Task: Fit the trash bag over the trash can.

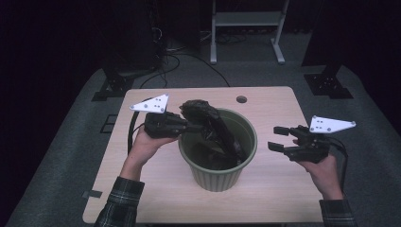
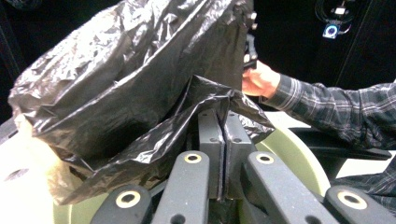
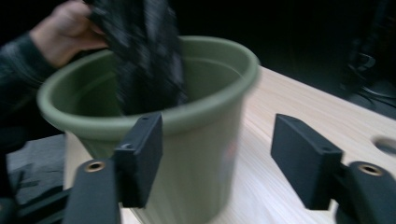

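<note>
Over the green bin (image 1: pixel 218 163) | left gripper (image 1: pixel 187 126) pinched tight on black bag (image 1: pixel 210 124) | right gripper (image 1: pixel 280 138) beside bin, jaws apart, empty | tip: grab the bag's opposite edge, stretch it over the rim

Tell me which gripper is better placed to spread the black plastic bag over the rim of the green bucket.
Probably the right gripper: it is open and empty beside the green bucket. The left gripper is shut on the black plastic bag.
</note>
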A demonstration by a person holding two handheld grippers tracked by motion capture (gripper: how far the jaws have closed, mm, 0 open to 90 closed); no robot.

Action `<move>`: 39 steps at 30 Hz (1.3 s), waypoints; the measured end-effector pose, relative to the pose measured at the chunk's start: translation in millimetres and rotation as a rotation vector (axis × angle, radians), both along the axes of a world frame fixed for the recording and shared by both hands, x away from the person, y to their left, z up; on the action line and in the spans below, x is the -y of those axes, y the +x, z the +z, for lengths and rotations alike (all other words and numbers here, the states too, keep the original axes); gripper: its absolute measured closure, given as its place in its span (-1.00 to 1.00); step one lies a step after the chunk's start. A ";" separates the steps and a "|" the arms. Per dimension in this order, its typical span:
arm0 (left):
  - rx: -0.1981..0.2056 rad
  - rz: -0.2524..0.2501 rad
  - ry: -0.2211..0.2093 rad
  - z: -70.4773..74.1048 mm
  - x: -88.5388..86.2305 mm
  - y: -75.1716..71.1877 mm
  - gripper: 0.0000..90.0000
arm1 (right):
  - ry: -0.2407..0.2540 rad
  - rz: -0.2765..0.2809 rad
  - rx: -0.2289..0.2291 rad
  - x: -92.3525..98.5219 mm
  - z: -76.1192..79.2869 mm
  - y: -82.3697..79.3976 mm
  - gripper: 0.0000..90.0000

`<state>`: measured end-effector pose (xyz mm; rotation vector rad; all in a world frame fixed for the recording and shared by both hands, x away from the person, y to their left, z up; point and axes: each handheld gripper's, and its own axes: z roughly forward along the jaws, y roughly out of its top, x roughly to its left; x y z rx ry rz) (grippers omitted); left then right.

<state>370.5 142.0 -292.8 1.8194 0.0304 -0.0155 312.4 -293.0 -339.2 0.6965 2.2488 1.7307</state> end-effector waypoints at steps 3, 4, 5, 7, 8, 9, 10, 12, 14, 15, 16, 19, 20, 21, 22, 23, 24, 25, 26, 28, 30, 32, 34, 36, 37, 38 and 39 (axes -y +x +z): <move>-0.002 0.001 0.008 1.0 2.5 0.2 0.97 | 0.011 0.041 0.012 -9.4 8.7 2.2 -0.18; 0.001 0.000 0.015 2.1 4.3 0.6 0.96 | 0.017 0.059 0.013 -16.6 14.2 5.1 -0.15; 0.003 0.002 0.020 2.5 5.1 0.9 0.97 | 0.019 0.072 0.016 -20.8 17.0 6.9 -0.13; 0.003 0.001 0.022 2.7 5.8 1.0 0.97 | 0.025 0.086 0.020 -25.2 19.5 8.1 -0.10; 0.006 -0.001 0.027 3.1 7.6 1.1 0.97 | 0.034 0.116 0.020 -34.7 24.9 11.5 -0.06; 0.008 -0.003 0.030 3.5 9.8 1.5 0.97 | 0.037 0.123 0.024 -37.7 26.7 12.6 -0.04; 0.007 -0.003 0.035 3.7 10.8 1.5 0.97 | 0.041 0.132 0.026 -41.4 29.1 14.0 -0.04; 0.014 -0.007 0.043 4.0 13.1 1.6 0.97 | 0.053 0.148 0.032 -48.2 34.2 16.4 -0.03; 0.013 -0.006 0.047 3.8 14.3 1.6 0.97 | 0.063 0.166 0.040 -54.2 38.8 18.8 0.02; 0.013 -0.006 0.047 3.8 14.3 1.6 0.97 | 0.064 0.169 0.041 -56.5 40.5 19.6 0.03; 0.009 -0.011 0.048 3.4 14.9 1.9 0.97 | 0.069 0.177 0.042 -60.3 43.1 21.0 0.07; 0.007 -0.012 0.042 3.2 15.6 1.9 0.97 | 0.077 0.206 0.048 -71.1 48.2 24.3 0.14; 0.006 -0.013 0.039 3.2 16.1 1.7 0.97 | 0.079 0.214 0.046 -73.8 49.0 25.2 0.16; 0.008 -0.018 0.041 3.2 16.8 1.6 0.97 | 0.080 0.220 0.048 -76.8 49.4 26.1 0.17; 0.008 -0.018 0.041 3.1 17.5 1.4 0.97 | 0.076 0.225 0.048 -81.7 50.3 27.3 0.19; 0.006 -0.021 0.042 2.6 18.5 1.1 0.97 | 0.075 0.226 0.049 -84.5 50.6 28.1 0.25; 0.004 -0.025 0.043 2.2 18.7 1.1 0.97 | 0.069 0.227 0.048 -88.5 50.8 29.3 0.38; 0.003 -0.027 0.045 2.2 18.6 0.8 0.97 | 0.064 0.226 0.049 -91.0 50.7 30.3 0.52; 0.002 -0.027 0.047 2.3 18.3 0.2 0.97 | 0.058 0.225 0.051 -92.5 50.5 31.4 0.71; 0.006 -0.026 0.049 2.9 14.9 -0.9 0.97 | 0.048 0.218 0.048 -93.1 49.4 33.0 0.95; 0.008 -0.015 0.052 3.8 7.1 -2.2 0.97 | 0.034 0.195 0.046 -90.5 49.0 33.8 1.00; 0.010 0.006 0.053 4.1 -2.7 -3.1 0.97 | 0.026 0.176 0.040 -85.2 49.1 35.2 1.00; 0.007 0.022 0.046 3.7 -12.7 -4.0 0.97 | 0.019 0.155 0.036 -78.1 48.7 36.3 1.00; 0.005 0.036 0.044 3.1 -20.1 -4.4 0.97 | 0.018 0.146 0.032 -75.3 48.3 36.9 1.00; -0.001 0.056 0.046 1.3 -31.9 -4.8 0.97 | 0.014 0.123 0.028 -66.3 46.7 38.5 1.00; -0.001 0.056 0.046 1.3 -31.9 -4.8 0.97 | 0.014 0.123 0.028 -66.3 46.7 38.5 1.00; -0.008 0.077 0.041 -1.0 -43.3 -5.1 0.97 | 0.011 0.107 0.023 -60.4 45.2 39.5 1.00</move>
